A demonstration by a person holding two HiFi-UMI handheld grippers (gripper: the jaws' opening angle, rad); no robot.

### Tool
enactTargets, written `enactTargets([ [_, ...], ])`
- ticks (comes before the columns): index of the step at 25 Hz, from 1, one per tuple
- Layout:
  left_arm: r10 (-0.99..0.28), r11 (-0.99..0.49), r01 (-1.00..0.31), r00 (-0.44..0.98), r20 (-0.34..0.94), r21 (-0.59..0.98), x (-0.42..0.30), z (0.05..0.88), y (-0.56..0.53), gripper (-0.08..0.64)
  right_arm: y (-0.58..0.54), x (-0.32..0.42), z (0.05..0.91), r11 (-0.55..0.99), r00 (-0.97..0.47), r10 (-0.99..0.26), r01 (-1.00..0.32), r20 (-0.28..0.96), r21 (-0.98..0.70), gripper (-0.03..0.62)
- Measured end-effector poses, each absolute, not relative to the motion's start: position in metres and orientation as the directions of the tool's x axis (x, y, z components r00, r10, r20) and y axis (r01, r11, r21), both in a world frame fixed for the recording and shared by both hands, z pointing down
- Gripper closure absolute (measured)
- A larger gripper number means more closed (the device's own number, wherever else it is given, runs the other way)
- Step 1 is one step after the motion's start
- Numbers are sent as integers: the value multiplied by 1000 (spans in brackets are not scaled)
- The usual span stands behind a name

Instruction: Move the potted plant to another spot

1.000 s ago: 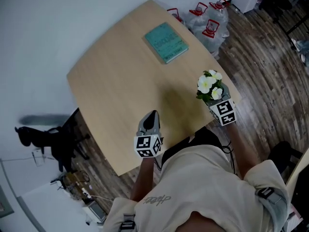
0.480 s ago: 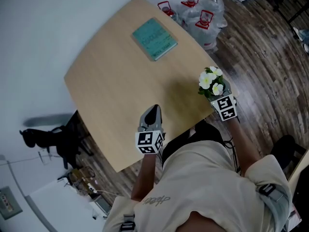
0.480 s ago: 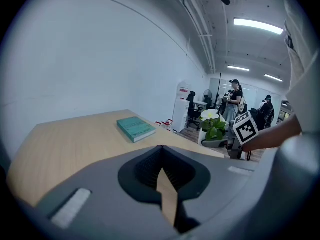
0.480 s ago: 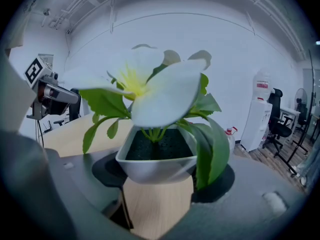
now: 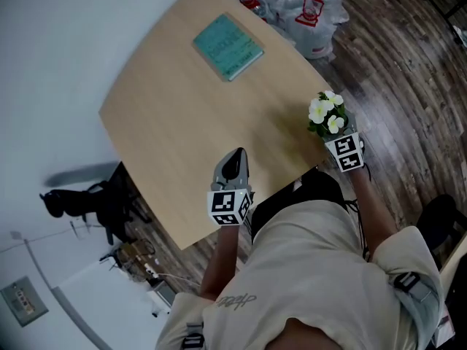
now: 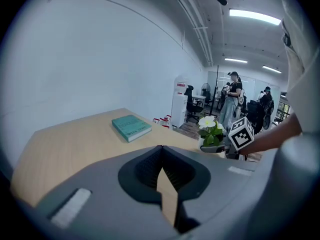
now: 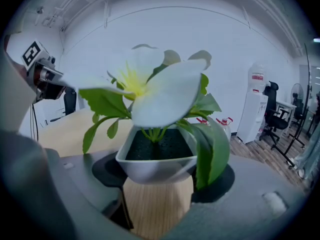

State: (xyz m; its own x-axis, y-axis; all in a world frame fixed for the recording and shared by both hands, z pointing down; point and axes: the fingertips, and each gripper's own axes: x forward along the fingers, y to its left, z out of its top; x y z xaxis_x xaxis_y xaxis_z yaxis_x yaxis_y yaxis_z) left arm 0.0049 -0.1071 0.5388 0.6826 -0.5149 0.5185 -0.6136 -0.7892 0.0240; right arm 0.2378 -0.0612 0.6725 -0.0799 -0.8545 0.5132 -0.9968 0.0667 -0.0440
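Note:
The potted plant [image 5: 326, 114], white flowers in a white pot on a wooden base [image 7: 157, 160], hangs at the table's [image 5: 175, 122] right edge. My right gripper [image 5: 330, 133] is shut on it, one grey jaw on each side of the pot [image 7: 158, 176]. Whether the pot touches the tabletop I cannot tell. My left gripper [image 5: 233, 159] is over the table's near edge, shut with nothing held; its tips meet [image 6: 161, 149]. In the left gripper view the plant [image 6: 209, 130] shows to the right, beside the right gripper's marker cube [image 6: 242, 133].
A teal book [image 5: 228, 46] lies on the far half of the table. Water bottles with red handles [image 5: 310, 12] stand on the wooden floor beyond the table. A black chair [image 5: 98, 199] stands at the left. People [image 6: 234, 96] stand far back in the room.
The right gripper has carried the plant lower and rightward, away from the book. The left gripper has also shifted rightward along the near edge. Both grips look unchanged.

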Motion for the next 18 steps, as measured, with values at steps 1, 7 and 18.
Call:
enactTargets([
  [1, -516, -792, -611, 682, 518, 16, 7, 537, -107, 545, -59, 239, 676, 66, -82, -851, -997, 518, -49, 253],
  [7, -525, -796, -605, 671, 523, -22, 12, 530, -111, 545, -54, 240, 686, 61, -87, -843, -996, 532, -66, 253],
  [18, -541, -778, -627, 652, 530, -23, 3, 531, -108, 545, -44, 238, 702, 80, -95, -826, -995, 556, -51, 253],
])
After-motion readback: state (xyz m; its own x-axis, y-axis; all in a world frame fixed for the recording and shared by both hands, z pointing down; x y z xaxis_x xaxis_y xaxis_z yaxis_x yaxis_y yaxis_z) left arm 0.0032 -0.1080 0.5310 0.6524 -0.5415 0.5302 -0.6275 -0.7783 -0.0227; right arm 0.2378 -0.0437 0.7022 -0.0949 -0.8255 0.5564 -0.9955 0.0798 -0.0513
